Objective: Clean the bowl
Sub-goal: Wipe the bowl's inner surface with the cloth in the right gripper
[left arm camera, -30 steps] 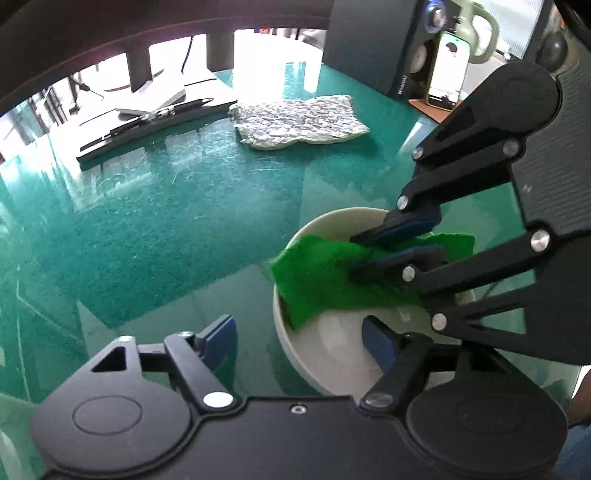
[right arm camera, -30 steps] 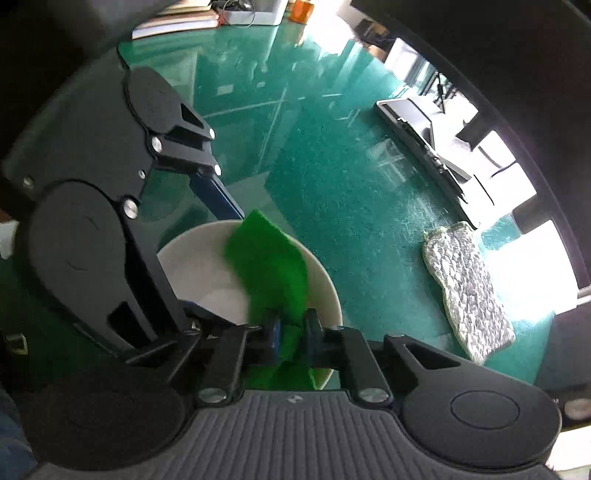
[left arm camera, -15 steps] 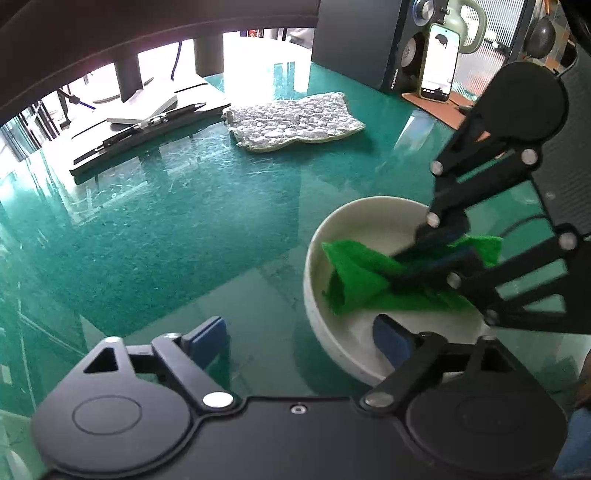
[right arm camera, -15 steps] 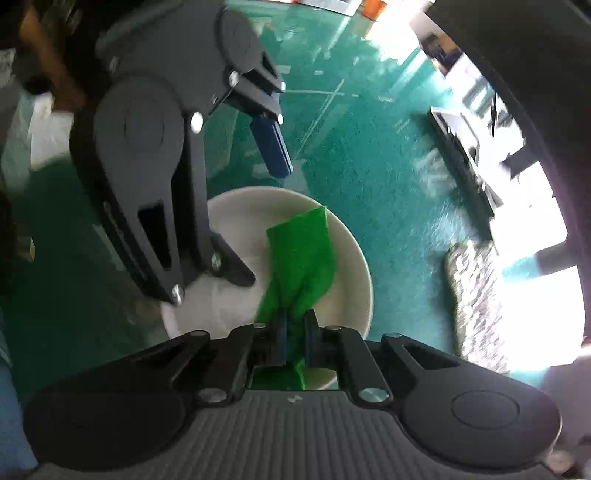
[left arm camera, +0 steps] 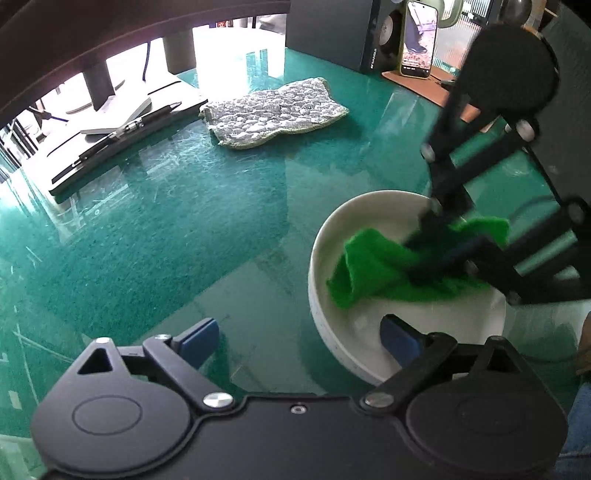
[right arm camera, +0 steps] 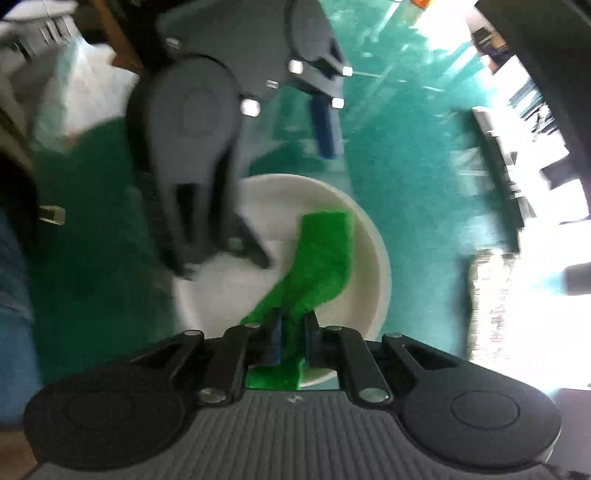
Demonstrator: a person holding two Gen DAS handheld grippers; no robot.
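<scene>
A green glass-topped bench (left arm camera: 155,229) fills most of both views and carries everything else. A dark flat tray with a pen on it (left arm camera: 122,136) is seen toward 10 o'clock in the left wrist view, and a grey quilted cloth (left arm camera: 277,110) is laid flat toward 12 o'clock, well apart from the bowl. A dark speaker box (left arm camera: 328,33) and a lit phone (left arm camera: 419,40) are stood at the far edge, toward 1 o'clock.

The white bowl (left arm camera: 332,332) is set upright on the bench at about 4 o'clock in the left wrist view, and is found at the centre of the right wrist view (right arm camera: 373,236), which is blurred.

The left gripper (left arm camera: 299,336) is held wide open across the near rim of the bowl: one blue-padded finger is placed inside the bowl at 5 o'clock, the other outside it over the bench at 7 o'clock. The rim is straddled; contact cannot be told.

The right gripper (right arm camera: 293,336) is clamped shut on a green scouring cloth (right arm camera: 321,258), whose free end is draped across the inside of the bowl (left arm camera: 373,266) toward its far wall.
</scene>
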